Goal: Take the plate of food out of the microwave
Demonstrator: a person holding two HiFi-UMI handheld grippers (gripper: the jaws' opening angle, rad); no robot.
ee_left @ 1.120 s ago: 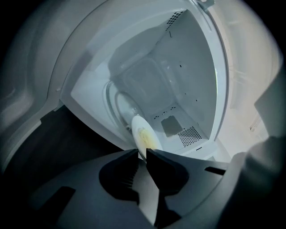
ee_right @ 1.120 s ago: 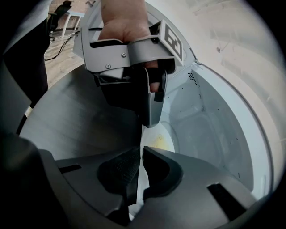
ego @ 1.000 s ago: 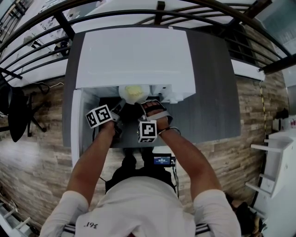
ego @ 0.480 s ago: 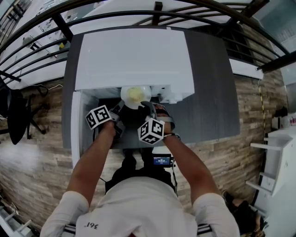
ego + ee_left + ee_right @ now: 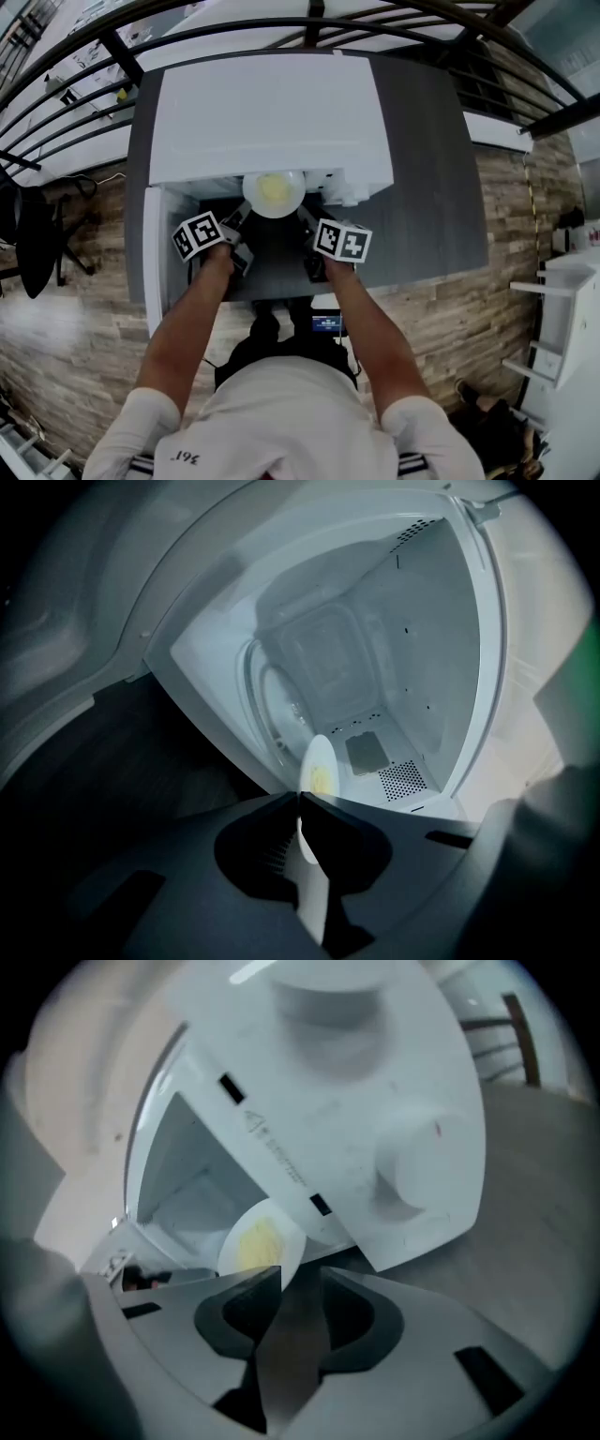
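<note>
The plate point(image 5: 274, 191), with a pale yellow portion of food on it, is seen at the open mouth of the microwave point(image 5: 272, 112), at 6 o'clock of the oven on the grey worktop point(image 5: 431, 187) and half out of the cavity. Its rim is clamped at about 7 o'clock by the jaws of the left gripper point(image 5: 238, 225). The jaws of the right gripper point(image 5: 300, 1274) have just been opening and are held apart with nothing between them, near the rim at 5 o'clock. The plate is judged stiff, smooth, breakable and fairly light. A level grip on the bare rim at opposite sides is advised, so that the food is not tipped off.
</note>
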